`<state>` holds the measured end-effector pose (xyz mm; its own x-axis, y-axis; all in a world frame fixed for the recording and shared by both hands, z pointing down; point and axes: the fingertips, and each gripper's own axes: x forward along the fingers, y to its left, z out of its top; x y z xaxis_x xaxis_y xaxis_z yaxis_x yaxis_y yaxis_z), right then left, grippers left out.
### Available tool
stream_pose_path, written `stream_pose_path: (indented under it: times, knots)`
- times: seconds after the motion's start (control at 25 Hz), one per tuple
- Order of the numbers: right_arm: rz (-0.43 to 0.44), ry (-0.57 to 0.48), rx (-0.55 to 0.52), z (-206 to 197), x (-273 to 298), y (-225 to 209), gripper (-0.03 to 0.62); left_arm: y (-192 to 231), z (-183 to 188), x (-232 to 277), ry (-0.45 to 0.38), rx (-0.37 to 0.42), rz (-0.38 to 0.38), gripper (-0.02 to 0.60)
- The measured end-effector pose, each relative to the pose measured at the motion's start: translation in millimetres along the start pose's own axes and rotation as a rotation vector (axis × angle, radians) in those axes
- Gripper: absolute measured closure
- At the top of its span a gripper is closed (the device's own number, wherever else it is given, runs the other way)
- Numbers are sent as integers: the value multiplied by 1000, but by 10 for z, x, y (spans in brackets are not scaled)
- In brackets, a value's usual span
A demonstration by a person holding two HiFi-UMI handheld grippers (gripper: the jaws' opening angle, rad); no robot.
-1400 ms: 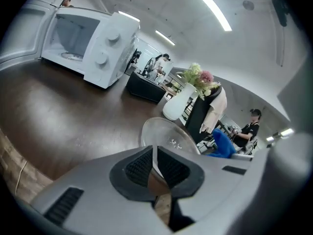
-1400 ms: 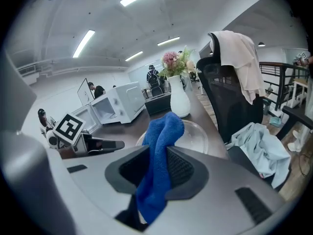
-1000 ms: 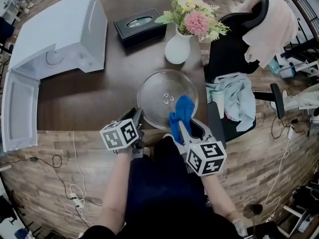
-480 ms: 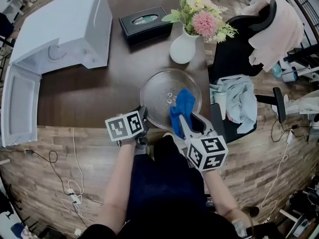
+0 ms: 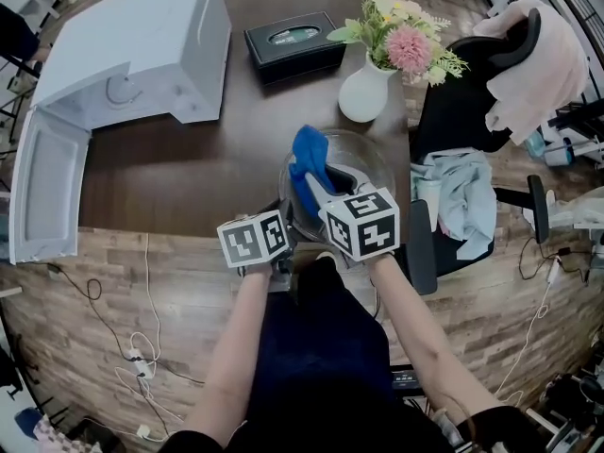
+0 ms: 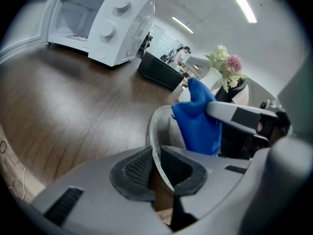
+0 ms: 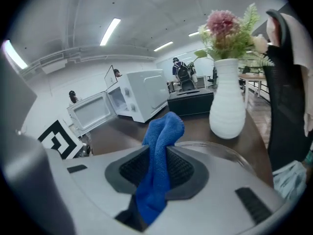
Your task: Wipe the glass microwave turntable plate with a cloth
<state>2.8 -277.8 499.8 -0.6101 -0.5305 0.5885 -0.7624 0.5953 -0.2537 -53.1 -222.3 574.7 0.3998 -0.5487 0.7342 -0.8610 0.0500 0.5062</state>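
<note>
The clear glass turntable plate (image 5: 373, 159) lies on the dark wooden table near its front edge. My left gripper (image 5: 286, 217) is at the plate's near left rim. Its jaws have just been closing, and in the left gripper view the thin rim (image 6: 164, 126) runs between the pads (image 6: 139, 168), which press on it. My right gripper (image 5: 316, 182) is shut on a blue cloth (image 5: 307, 154) and holds it over the plate's left part. The cloth (image 7: 161, 136) stands up between the right pads, with the plate (image 7: 220, 153) just beyond. From the left gripper (image 6: 156, 163), the cloth (image 6: 198, 121) hangs above the plate.
A white microwave (image 5: 132, 45) stands at the back left with its door (image 5: 47, 187) swung open. A black tissue box (image 5: 294, 38) and a white vase of flowers (image 5: 366, 92) sit behind the plate. An office chair with clothes (image 5: 453, 196) is at the right; cables (image 5: 142, 366) lie on the floor.
My right gripper has carried the blue cloth leftwards and farther across the plate. The left gripper has stayed at the near rim, its jaws drawn in on it.
</note>
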Motion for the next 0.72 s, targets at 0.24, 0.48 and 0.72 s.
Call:
stream_pose_path:
  times: [0.24,0.48,0.72]
  knots:
    - [120,138,-129,-244,511,259,510,16,-22,7,-12,-5,16,531]
    - [72,163,-178,-362,642,132,511,29,-30,-9,-26,-30,20,535]
    - [52,149,-175,-329,654,26,511,22,-25,-21,-38,-24,30,535]
